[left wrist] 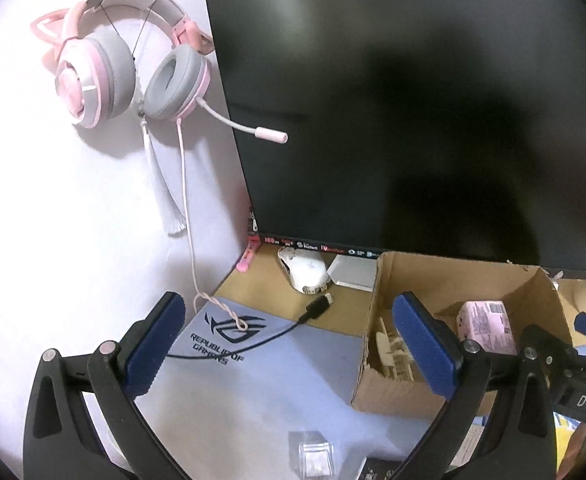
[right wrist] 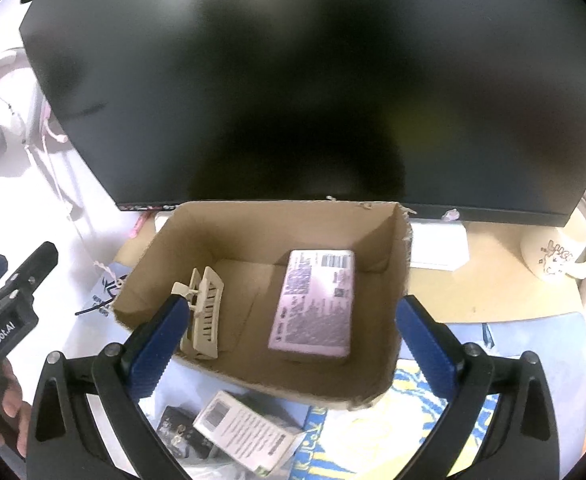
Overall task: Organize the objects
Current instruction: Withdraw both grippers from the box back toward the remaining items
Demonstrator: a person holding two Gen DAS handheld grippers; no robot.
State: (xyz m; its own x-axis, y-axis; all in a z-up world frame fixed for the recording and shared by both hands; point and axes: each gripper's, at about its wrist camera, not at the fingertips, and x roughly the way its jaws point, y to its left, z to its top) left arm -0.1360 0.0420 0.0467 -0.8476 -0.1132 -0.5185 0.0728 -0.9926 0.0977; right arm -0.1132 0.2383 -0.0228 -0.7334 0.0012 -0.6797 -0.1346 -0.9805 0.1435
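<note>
An open cardboard box (right wrist: 397, 264) stands on the desk in front of the monitor. Inside lie a pink packet (right wrist: 313, 304) and a beige hair claw clip (right wrist: 205, 312). The box (left wrist: 377, 308) also shows in the left wrist view with the pink packet (left wrist: 489, 326) and the clip (left wrist: 389, 348). My left gripper (left wrist: 289, 344) is open and empty, above the mouse pad left of the box. My right gripper (right wrist: 293, 344) is open and empty, just above the box's near edge. A white printed box (right wrist: 249, 428) and a dark item (right wrist: 181, 424) lie below the box.
A large black monitor (left wrist: 413, 100) fills the back. A pink headset (left wrist: 133, 60) hangs on the wall at left. A white mouse (left wrist: 305, 272), a black cable plug (left wrist: 317, 308) and a clear small case (left wrist: 313, 456) lie on the desk. A cream mug (right wrist: 557, 256) stands at right.
</note>
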